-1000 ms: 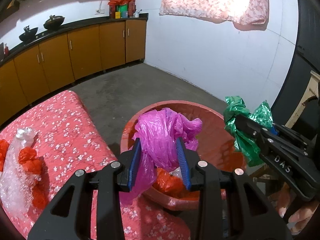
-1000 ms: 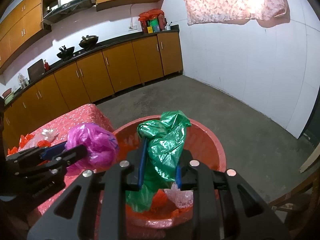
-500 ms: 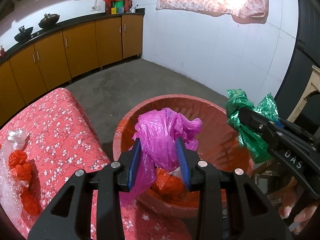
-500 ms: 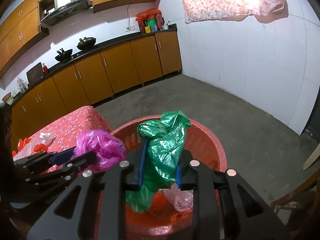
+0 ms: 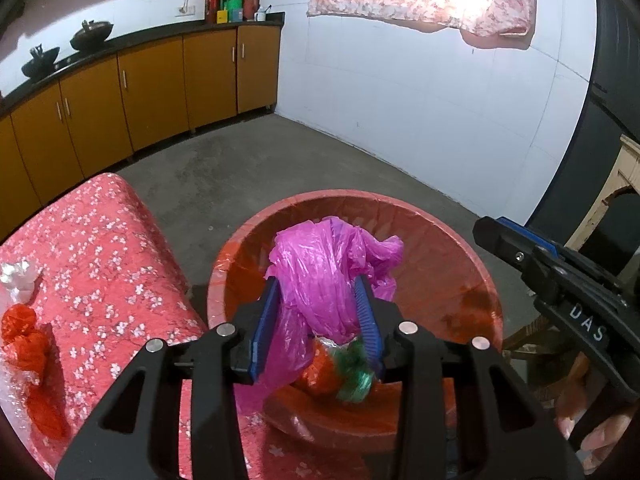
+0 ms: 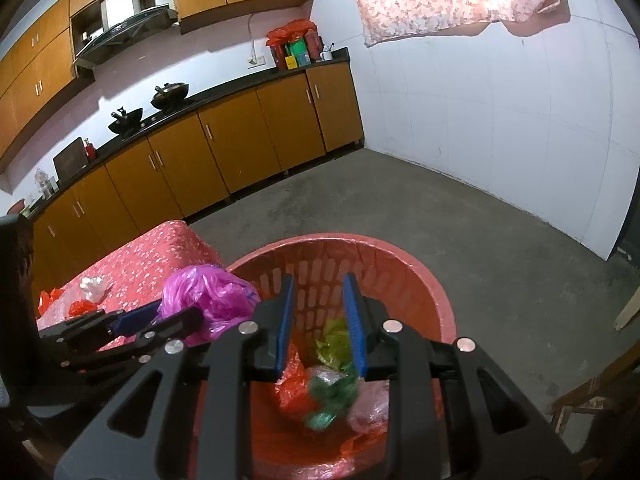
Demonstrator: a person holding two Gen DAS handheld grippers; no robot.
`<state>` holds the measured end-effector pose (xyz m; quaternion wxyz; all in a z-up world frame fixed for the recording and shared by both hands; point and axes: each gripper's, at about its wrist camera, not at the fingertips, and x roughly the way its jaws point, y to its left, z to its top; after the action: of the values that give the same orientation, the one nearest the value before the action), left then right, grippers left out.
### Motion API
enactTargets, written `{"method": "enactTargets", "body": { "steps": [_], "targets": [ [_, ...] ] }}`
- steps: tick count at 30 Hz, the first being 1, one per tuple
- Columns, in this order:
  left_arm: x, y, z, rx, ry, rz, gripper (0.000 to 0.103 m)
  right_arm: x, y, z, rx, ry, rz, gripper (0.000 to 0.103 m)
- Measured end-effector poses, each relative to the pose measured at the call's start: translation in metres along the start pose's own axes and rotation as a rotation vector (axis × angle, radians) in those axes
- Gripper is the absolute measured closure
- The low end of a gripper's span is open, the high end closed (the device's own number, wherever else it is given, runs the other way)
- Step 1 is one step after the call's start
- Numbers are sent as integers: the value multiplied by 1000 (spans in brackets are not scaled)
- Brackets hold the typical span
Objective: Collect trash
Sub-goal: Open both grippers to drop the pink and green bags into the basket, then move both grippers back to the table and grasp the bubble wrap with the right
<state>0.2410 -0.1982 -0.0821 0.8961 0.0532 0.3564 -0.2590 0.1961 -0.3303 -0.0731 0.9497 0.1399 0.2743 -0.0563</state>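
Note:
My left gripper [image 5: 318, 312] is shut on a crumpled magenta plastic bag [image 5: 324, 268] and holds it above the red basket [image 5: 476, 264]. It also shows in the right wrist view [image 6: 208, 296]. My right gripper [image 6: 318, 316] is open and empty over the basket [image 6: 424, 276]; its side shows in the left wrist view [image 5: 520, 248]. The green plastic bag [image 6: 332, 394] lies inside the basket on orange and clear wrappers, and shows in the left wrist view [image 5: 354, 376].
A table with a red flowered cloth [image 5: 100, 248] stands left of the basket, with red plastic scraps [image 5: 24, 340] and clear wrap [image 5: 18, 280] on it. Orange kitchen cabinets [image 6: 224, 152] line the far wall. A wooden chair [image 6: 592, 396] is at the right.
My right gripper has opened and the green bag has dropped into the basket. My left gripper still holds the magenta bag and has moved further over the basket.

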Motion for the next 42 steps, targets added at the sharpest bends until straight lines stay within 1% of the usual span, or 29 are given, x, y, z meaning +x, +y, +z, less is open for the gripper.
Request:
{"method": "enactTargets", "body": {
  "steps": [5, 7, 8, 12, 14, 17, 20, 25, 29, 31, 32, 34, 37, 41, 42],
  "targets": [
    [0, -3, 0, 4, -1, -20, 56, -2, -6, -3, 14, 0, -21, 76],
    [-1, -1, 0, 2, -3, -28, 50, -3, -7, -4, 21, 4, -31, 76],
    [-3, -1, -1, 2, -6, -26, 50, -4, -9, -6, 25, 5, -34, 76],
    [-14, 6, -5, -1, -17, -2, 50, -8, -7, -8, 25, 8, -41, 76],
    [-23, 11, -7, -12, -29, 13, 49, -12, -2, -8, 14, 4, -42, 70],
    [-43, 27, -12, -36, -55, 44, 44, -18, 9, -8, -11, -8, -30, 68],
    [-70, 45, -23, -52, -82, 92, 43, -24, 25, -8, -36, -12, 5, 64],
    [-129, 83, -45, -95, -154, 199, 34, -30, 67, -14, -87, -2, 89, 61],
    [-173, 119, -67, -145, -188, 284, 31, -33, 118, -25, -157, 27, 173, 61],
    [-196, 142, -84, -172, -200, 355, 27, -35, 144, -31, -190, 37, 213, 61],
    [-202, 150, -90, -180, -201, 380, 26, -36, 159, -34, -207, 44, 238, 61],
    [-219, 175, -108, -206, -200, 458, 26, -37, 189, -39, -235, 57, 282, 61],
    [-234, 212, -131, -253, -179, 560, 26, -38, 231, -46, -275, 75, 337, 61],
    [-249, 259, -156, -317, -151, 648, 25, -35, 276, -56, -317, 103, 387, 61],
    [-251, 266, -160, -327, -148, 665, 22, -34, 286, -59, -323, 110, 396, 61]
  ]
}}
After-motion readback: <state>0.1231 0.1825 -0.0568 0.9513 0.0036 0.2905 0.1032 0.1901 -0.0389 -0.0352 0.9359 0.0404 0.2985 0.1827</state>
